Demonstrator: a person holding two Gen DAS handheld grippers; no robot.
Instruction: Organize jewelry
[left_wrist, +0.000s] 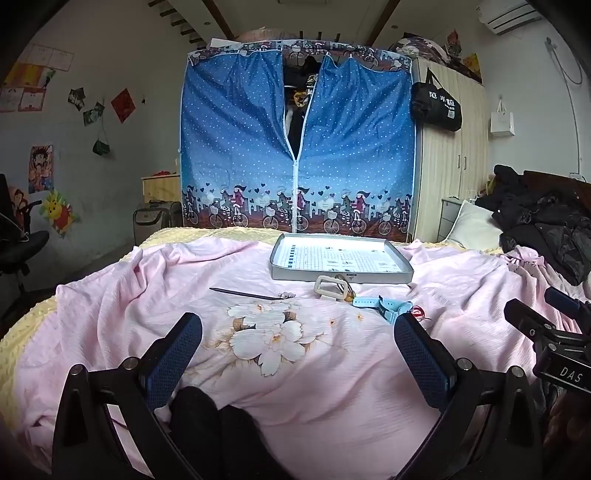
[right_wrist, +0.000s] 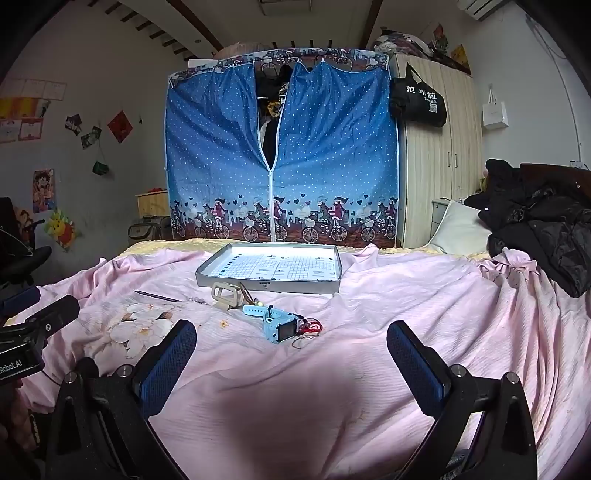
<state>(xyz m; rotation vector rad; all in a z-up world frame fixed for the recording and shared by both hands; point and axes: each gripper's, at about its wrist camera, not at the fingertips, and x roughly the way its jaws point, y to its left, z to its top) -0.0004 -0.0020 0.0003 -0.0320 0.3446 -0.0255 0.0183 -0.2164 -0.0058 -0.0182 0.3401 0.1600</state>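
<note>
Jaws of both grippers gape wide, empty; a light-blue watch (right_wrist: 275, 325) lies strap-out beside a grey tray (right_wrist: 271, 286).

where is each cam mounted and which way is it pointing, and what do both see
Left wrist: sits on the left gripper, looking forward along its open blue-padded fingers across the pink bedsheet toward the blue wardrobe; the right gripper's black body shows at the right edge.
Right wrist: sits on the right gripper, facing the same way, slightly further right; the left gripper's body shows at the left edge.
Shared: the shallow tray, the blue watch, the beige clip, the dark hair stick and the wardrobe.
</note>
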